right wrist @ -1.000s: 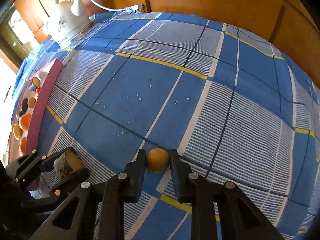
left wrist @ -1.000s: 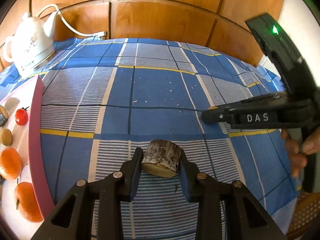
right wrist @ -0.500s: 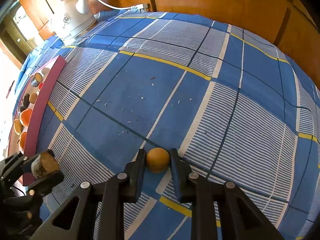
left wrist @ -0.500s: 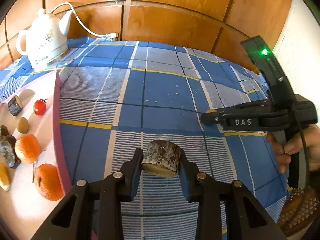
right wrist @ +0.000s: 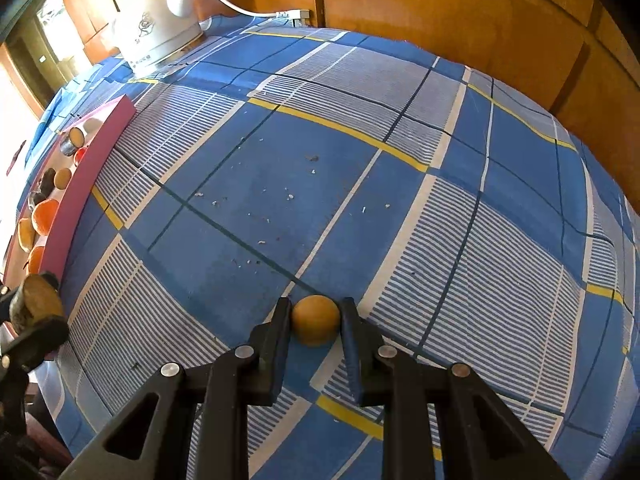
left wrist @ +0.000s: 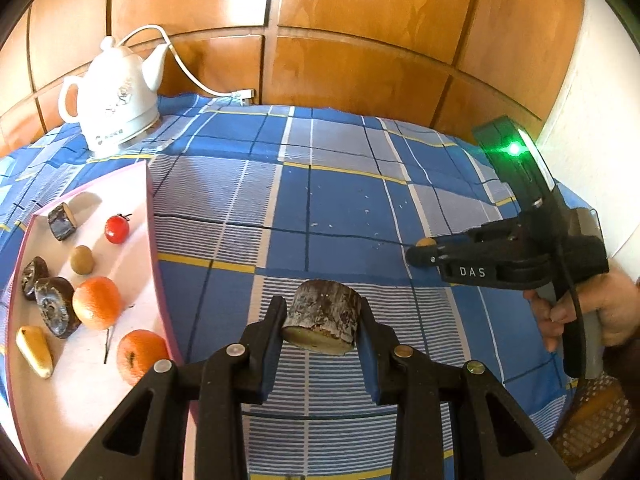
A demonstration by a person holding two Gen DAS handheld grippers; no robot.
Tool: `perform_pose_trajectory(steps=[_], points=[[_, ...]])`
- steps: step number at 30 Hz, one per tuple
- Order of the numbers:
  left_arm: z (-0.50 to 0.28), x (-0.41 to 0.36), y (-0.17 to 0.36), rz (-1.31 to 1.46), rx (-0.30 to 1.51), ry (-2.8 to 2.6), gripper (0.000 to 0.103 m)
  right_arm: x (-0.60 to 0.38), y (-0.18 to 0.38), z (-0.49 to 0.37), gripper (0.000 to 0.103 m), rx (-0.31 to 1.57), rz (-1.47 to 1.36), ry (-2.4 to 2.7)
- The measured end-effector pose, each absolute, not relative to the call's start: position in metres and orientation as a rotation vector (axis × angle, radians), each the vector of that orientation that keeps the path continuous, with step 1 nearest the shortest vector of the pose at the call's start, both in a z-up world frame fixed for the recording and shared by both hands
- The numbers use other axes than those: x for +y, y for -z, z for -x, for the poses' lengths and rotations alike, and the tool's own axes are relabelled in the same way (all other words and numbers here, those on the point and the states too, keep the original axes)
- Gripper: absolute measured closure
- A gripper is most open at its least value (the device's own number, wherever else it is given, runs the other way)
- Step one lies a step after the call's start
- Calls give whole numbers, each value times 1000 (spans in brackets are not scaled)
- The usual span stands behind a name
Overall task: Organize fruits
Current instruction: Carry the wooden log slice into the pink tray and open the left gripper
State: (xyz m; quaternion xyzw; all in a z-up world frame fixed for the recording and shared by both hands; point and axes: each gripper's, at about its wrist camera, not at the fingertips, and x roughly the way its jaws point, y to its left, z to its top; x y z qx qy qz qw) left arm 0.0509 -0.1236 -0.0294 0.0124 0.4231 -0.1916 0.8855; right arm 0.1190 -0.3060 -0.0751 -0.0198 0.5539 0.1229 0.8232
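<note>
Left gripper (left wrist: 322, 322) clamped on bark-skinned chunk (left wrist: 322, 322), aloft beside tray's (left wrist: 150, 216) right edge. Right gripper (right wrist: 315, 322) pinches yellow ball (right wrist: 315, 319), seemingly resting on cloth (right wrist: 400, 200). Carry chunk over rim, lower before releasing.

Rough bark chunk (left wrist: 322, 312); woven cloth (right wrist: 360, 184); glossy ceramic kettle (left wrist: 116, 108).

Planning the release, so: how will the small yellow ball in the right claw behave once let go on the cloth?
The small yellow ball looks round and smooth, so it will probably roll. The right claw pinches only its sides, so it may slip. The tablecloth looks flat and soft, which might slow it.
</note>
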Motion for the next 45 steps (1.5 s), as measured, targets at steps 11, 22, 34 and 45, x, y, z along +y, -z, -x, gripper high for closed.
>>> perform_pose_trajectory(steps=[11,22,34,45], points=[[-51,-110,23,-2,866,378,69,-303,74,-116,78,1161,77,-259],[-55,-73,13,57,858,346,69,-301,73,-114,79,1152,101,-259],[-90,66,-3,242,803,41,69,-300,72,-114,79,1152,106,-252],[-142,99,21,331,867,4,69,-299,72,-114,79,1154,103,-252]])
